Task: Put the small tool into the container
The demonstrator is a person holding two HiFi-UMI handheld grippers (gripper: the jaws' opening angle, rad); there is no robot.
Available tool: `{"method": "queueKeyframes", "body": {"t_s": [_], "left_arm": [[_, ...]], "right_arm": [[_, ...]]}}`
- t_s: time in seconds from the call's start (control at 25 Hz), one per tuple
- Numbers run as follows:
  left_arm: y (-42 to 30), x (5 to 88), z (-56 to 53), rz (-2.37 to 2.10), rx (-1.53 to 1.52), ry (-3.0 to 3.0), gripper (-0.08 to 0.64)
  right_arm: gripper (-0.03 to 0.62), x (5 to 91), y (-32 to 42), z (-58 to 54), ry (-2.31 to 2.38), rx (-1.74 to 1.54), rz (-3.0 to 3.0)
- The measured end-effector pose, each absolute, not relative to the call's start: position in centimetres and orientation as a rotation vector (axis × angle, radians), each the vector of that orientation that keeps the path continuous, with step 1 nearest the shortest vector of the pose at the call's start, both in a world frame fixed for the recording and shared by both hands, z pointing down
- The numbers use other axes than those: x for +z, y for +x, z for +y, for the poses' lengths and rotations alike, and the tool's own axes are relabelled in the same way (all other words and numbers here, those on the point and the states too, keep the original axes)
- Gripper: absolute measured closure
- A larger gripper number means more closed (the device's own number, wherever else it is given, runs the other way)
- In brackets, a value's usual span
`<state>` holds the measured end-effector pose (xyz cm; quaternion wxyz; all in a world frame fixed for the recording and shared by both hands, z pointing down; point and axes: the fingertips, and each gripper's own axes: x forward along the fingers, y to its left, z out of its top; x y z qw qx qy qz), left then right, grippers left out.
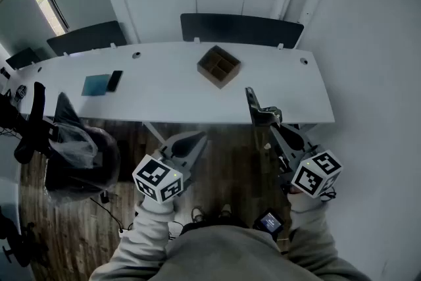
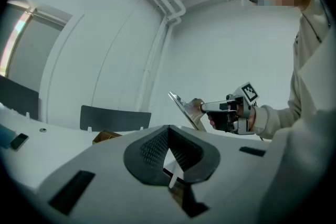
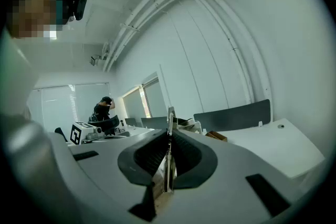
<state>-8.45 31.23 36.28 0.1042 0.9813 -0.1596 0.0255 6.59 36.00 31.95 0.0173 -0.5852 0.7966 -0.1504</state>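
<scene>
The container (image 1: 218, 66) is a brown wooden box with compartments, lying on the white table (image 1: 171, 89); it also shows low in the left gripper view (image 2: 105, 137) and in the right gripper view (image 3: 216, 136). My right gripper (image 1: 271, 120) hangs in front of the table's near edge, shut on the small tool (image 1: 252, 102), a flat metal blade that points up toward the table. In its own view the small tool (image 3: 169, 165) stands edge-on between the jaws of the right gripper (image 3: 169, 134). My left gripper (image 1: 189, 143) hovers over the floor, shut and holding nothing, as does the left gripper (image 2: 168, 139) in its own view.
A blue notebook (image 1: 96, 84) and a black phone (image 1: 114, 80) lie on the table's left part. Dark chairs (image 1: 240, 28) stand behind the table. A black bin with a plastic bag (image 1: 79, 154) stands on the wooden floor at the left. A person (image 3: 105, 107) stands far off.
</scene>
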Motion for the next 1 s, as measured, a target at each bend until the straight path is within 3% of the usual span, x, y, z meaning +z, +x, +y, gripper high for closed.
{"method": "queueKeyframes", "body": {"t_s": [1.0], "left_arm": [[-7.3,36.8,31.9,-0.49,0.093,2.876,0.559]], "right_arm": [[0.551,32.9,6.5,36.2,-1.649,-0.583,2.496]]}}
